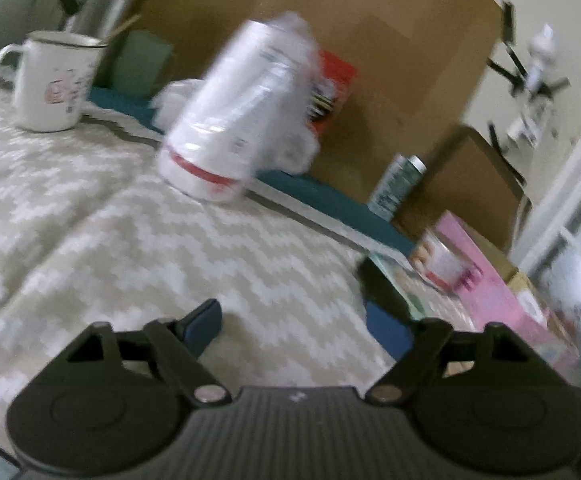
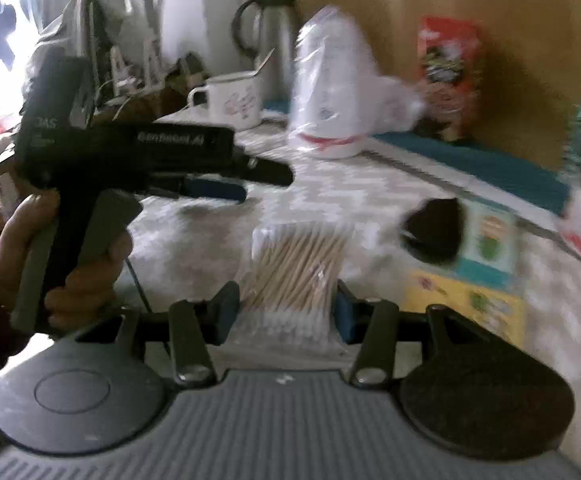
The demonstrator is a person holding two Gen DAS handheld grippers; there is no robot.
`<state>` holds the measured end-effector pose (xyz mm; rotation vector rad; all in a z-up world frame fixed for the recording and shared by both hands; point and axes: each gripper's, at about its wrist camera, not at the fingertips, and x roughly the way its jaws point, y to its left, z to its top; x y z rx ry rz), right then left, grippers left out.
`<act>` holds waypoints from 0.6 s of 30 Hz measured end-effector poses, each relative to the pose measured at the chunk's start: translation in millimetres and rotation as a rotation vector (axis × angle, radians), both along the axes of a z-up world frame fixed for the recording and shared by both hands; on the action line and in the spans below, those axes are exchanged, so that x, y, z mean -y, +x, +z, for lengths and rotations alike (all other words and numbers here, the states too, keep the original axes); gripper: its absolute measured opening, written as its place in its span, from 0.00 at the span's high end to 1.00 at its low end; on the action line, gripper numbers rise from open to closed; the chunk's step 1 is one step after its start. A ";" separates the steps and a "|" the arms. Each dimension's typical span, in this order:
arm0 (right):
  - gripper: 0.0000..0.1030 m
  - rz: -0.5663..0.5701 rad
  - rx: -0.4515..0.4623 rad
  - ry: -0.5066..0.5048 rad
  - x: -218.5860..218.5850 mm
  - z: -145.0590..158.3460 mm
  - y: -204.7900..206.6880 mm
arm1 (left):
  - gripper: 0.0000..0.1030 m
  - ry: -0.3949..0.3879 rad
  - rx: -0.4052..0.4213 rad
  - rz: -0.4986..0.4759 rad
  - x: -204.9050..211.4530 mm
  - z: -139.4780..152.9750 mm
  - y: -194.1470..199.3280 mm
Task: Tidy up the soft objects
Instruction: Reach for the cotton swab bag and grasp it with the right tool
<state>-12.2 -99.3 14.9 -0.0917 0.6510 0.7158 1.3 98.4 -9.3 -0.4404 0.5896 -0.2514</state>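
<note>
Cotton-swab packet [image 2: 290, 276] is clamped in right gripper [image 2: 286, 312] jaws, mid-carry; left gripper [image 1: 294, 328] jaws gape empty. Next, probably: set it beside wrapped white roll [image 2: 330, 84].

Right gripper [image 2: 286, 312] fingers clamp cotton swab pack [image 2: 296, 268] w/ left gripper [image 2: 246, 184] hovering nearby.

Motion blur on my feeds: white wrapped stack [image 1: 234, 120] print unreadable at 12 o'clock. Pink box [image 1: 502, 288] cut off at 4. Red packet [image 2: 448, 72] label smeared.
</note>
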 end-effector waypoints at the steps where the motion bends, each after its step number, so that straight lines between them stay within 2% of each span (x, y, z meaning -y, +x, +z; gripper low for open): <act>1: 0.50 -0.015 -0.002 0.011 6.1 -1.0 -3.2 | 0.18 0.001 -0.004 -0.025 7.5 0.9 -0.8; 4: 0.47 -0.076 -0.007 0.044 20.7 -9.1 -5.0 | 0.16 0.011 0.000 -0.075 27.9 5.7 -4.0; 7: 0.43 -0.127 -0.038 0.114 32.5 -15.1 0.9 | 0.13 0.045 -0.028 -0.078 39.0 2.1 -2.2; 9: 0.41 -0.136 -0.032 0.109 31.4 -14.7 1.6 | 0.09 0.081 0.004 -0.081 44.7 -0.2 -4.7; 13: 0.38 -0.132 -0.013 0.089 26.9 -14.2 -1.9 | 0.06 0.188 0.034 -0.080 60.9 -2.0 -9.1; 18: 0.32 -0.116 0.005 0.070 25.5 -15.8 -4.9 | 0.05 0.139 0.043 -0.087 53.6 -2.4 -9.5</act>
